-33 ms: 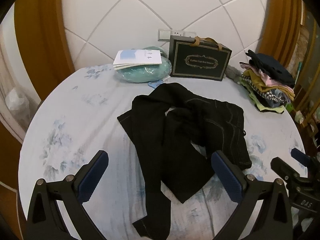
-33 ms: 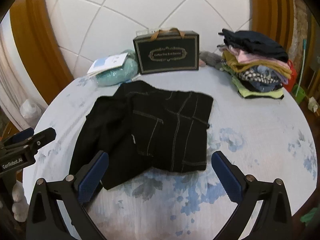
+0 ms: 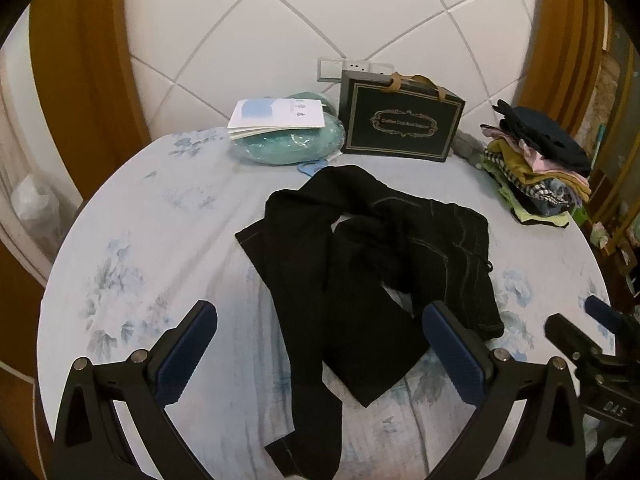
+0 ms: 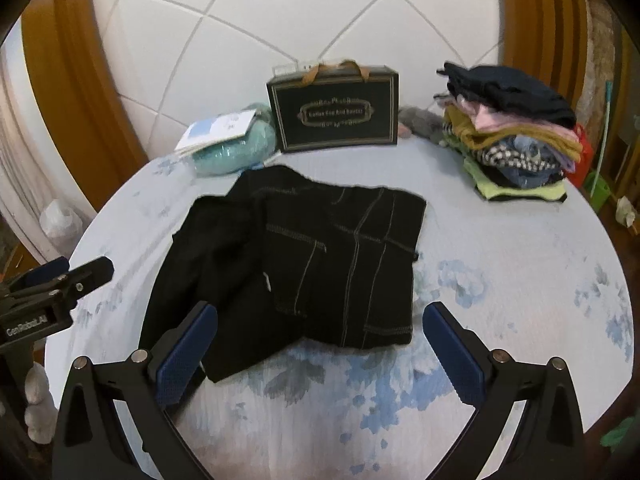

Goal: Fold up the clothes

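The black trousers (image 3: 360,280) lie rumpled (soft, limp, rather heavy); grip a hem; left gripper (image 3: 320,352) and right gripper (image 4: 320,352) gape, empty.

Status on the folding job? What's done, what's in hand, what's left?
Done: a stack of folded multicoloured clothes sits at the far right of the round floral-covered table. In hand: nothing; the left gripper and right gripper are both open, hovering over the black stitched trousers. Left: the trousers lie rumpled, legs crossed and askew, so they need straightening, folding and stacking.
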`<action>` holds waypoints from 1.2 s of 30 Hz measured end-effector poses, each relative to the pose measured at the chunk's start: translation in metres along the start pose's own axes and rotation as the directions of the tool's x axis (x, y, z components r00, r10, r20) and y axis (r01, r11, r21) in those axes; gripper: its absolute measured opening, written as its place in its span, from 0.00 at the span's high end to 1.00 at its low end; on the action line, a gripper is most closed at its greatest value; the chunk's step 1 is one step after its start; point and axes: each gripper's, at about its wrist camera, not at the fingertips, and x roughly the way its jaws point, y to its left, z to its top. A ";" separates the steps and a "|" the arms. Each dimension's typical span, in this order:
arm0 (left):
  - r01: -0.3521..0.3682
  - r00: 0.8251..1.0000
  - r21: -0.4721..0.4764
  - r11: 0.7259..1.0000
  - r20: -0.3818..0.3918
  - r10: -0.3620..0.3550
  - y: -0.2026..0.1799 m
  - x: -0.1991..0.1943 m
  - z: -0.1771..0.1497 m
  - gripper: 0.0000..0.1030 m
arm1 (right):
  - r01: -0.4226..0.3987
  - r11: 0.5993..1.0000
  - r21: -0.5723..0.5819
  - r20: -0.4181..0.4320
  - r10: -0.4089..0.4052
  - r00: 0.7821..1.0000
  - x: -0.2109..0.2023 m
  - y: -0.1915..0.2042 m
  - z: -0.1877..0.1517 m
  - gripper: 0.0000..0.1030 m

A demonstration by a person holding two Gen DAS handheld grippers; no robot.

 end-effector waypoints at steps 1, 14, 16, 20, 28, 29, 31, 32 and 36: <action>0.004 1.000 -0.003 1.000 -0.003 -0.004 0.001 0.000 0.000 0.00 | 0.002 1.000 -0.002 0.004 -0.002 1.000 0.000 0.000 0.000 0.00; 0.025 0.999 -0.027 0.999 -0.030 -0.026 0.002 0.004 0.007 0.00 | 0.031 0.999 -0.019 0.063 -0.030 0.998 -0.009 0.002 0.003 0.00; 0.029 0.999 -0.021 0.999 -0.020 -0.029 0.002 0.002 0.007 0.00 | 0.043 0.999 -0.021 0.072 -0.041 0.997 -0.011 0.002 0.003 0.00; 0.044 0.999 -0.007 0.999 -0.002 -0.044 0.000 -0.002 0.006 0.00 | 0.039 0.999 -0.012 0.078 -0.038 0.996 -0.014 0.003 0.000 0.00; 0.019 1.000 0.000 1.000 -0.025 -0.019 -0.003 -0.004 0.005 0.00 | 0.002 1.000 0.005 0.115 -0.002 0.993 -0.023 0.005 -0.001 0.00; 0.017 0.999 0.003 1.000 -0.029 -0.017 -0.003 -0.004 0.004 0.00 | -0.005 1.000 0.012 0.103 0.004 0.995 -0.021 0.005 -0.001 0.00; 0.017 0.999 0.005 1.000 -0.030 -0.017 -0.003 -0.004 0.004 0.00 | -0.008 1.000 0.027 0.083 0.005 0.997 -0.017 0.003 -0.001 0.00; 0.016 0.999 0.005 1.000 -0.032 -0.016 -0.003 -0.003 0.004 0.00 | -0.001 0.999 0.035 0.075 -0.002 0.997 -0.015 0.002 -0.002 0.00; 0.008 0.999 0.004 1.000 -0.037 -0.008 -0.001 -0.001 0.004 0.00 | -0.003 0.998 0.059 0.051 0.000 0.999 -0.010 -0.004 -0.003 0.00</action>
